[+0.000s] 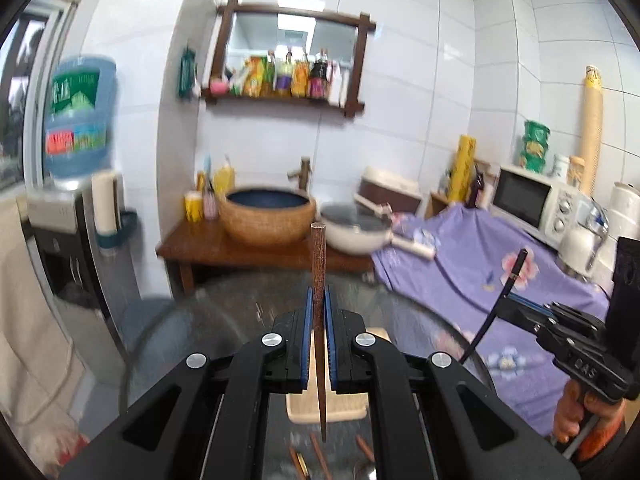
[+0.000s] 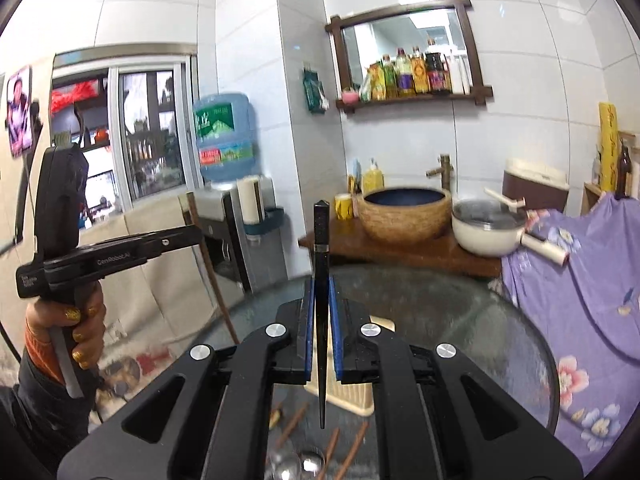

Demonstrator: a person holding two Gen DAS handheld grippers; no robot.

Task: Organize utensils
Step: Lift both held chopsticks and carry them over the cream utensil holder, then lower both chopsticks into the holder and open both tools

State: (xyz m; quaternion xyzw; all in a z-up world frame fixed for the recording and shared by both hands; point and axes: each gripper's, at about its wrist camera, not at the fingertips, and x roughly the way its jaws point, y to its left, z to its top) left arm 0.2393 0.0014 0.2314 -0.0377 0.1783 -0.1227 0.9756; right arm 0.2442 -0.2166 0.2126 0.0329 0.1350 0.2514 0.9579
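Two handheld grippers hover above a round glass table (image 2: 460, 320), each clamped on one chopstick. The left gripper (image 1: 319, 316) is closed on a brown wooden chopstick (image 1: 318, 280), pinched about midway so it stands nearly upright, thick end up and narrow tip down. The right gripper (image 2: 321, 312) is closed the same way on a black chopstick (image 2: 320, 248) with a thin silver band. Both look light, stiff and smooth, so they could swivel or slide between the pads; a hold near the middle seems steadiest. Below them, near the table's front edge, lie more brown chopsticks (image 2: 294, 420) and shiny spoons (image 2: 298, 466), with a pale woven holder (image 2: 352, 394) just behind them.
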